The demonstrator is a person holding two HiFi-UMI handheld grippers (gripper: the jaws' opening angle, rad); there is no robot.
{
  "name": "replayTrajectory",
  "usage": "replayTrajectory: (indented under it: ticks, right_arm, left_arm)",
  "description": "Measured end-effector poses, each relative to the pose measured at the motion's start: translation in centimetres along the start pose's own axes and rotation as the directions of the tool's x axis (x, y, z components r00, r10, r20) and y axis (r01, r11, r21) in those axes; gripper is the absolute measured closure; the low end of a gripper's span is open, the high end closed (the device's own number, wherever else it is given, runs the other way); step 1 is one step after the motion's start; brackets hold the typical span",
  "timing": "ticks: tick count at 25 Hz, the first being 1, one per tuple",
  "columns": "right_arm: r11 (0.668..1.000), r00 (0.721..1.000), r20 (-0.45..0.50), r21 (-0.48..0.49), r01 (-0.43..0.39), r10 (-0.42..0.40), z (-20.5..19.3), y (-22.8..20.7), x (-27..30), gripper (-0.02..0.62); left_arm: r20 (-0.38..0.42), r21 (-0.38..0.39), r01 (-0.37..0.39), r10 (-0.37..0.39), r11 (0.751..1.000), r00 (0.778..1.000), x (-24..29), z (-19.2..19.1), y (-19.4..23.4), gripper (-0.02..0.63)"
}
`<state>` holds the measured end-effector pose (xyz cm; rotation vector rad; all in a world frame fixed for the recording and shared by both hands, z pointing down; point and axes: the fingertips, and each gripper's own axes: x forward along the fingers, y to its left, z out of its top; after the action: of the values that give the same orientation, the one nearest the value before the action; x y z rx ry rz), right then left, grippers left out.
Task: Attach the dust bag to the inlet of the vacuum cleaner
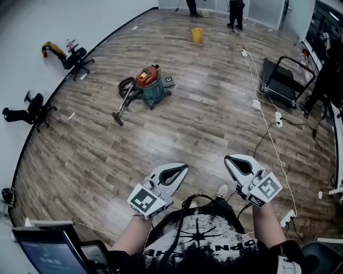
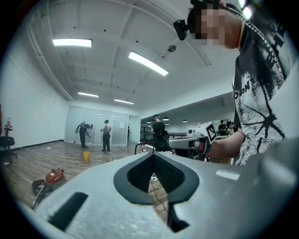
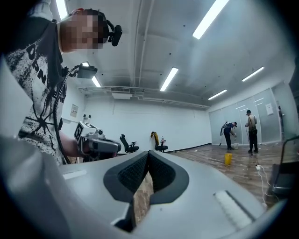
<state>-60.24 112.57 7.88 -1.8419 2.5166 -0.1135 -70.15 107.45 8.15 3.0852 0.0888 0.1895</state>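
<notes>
Both of my tongs were clenched with nothing between their jaws. The left tongs (image 1: 184,166) and the right tongs (image 1: 227,158) hung side by side in front of me, their tips leaning toward each other, well apart from the vacuum cleaner (image 1: 149,84).

That vacuum cleaner stood upright on the wooden floor (image 1: 187,126), a green drum under a red top. Its black hose (image 1: 126,84) lay coiled just to the left of the vacuum cleaner. The wand (image 1: 122,106) ran from the vacuum cleaner down toward my side, with its head flat on the boards.

Beyond the vacuum cleaner and a little to its right stood a yellow bucket (image 1: 197,35). Two people (image 1: 235,12) stood farther still past the vacuum cleaner. Left of the vacuum cleaner, two office chairs (image 1: 76,58) sat along the white wall (image 1: 32,27). Right of the vacuum cleaner, a white cable (image 1: 266,131) with power strips trailed across the floor.
</notes>
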Motion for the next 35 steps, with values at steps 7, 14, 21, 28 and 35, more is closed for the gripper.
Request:
replayTrajectory:
  ticks: [7,14,21,28,35]
  right_arm:
    - [1.000,1.000,-0.022,-0.012,0.012,-0.012,-1.1,-0.2,-0.5,0.588]
    - [1.000,0.999,-0.024,-0.023,0.022,-0.022,-0.7,-2.7,-0.7,0.588]
    - [0.999,0.999,-0.030,-0.013,0.040,-0.040,-1.3,-6.9,-1.3,0.588]
    - [0.998,0.998,0.000,0.000,0.060,-0.060,-1.4,-13.8,-2.6,0.588]
    - [0.999,0.999,0.033,-0.035,0.006,-0.004,1.1,-20.8,-4.5,0.588]
  left_arm:
    - [0.050,0.011,0.042,-0.042,0.999,0.998,1.3,0.0,-0.5,0.607]
    - [0.050,0.019,0.072,-0.073,0.997,0.996,4.2,0.3,0.0,0.607]
    - [0.080,0.037,0.112,-0.115,0.993,0.990,9.2,0.3,0.3,0.607]
    - [0.060,0.017,0.133,-0.134,0.991,0.989,16.7,0.8,1.9,0.607]
    - [0.066,-0.002,0.163,-0.162,0.987,0.985,25.8,3.5,2.7,0.606]
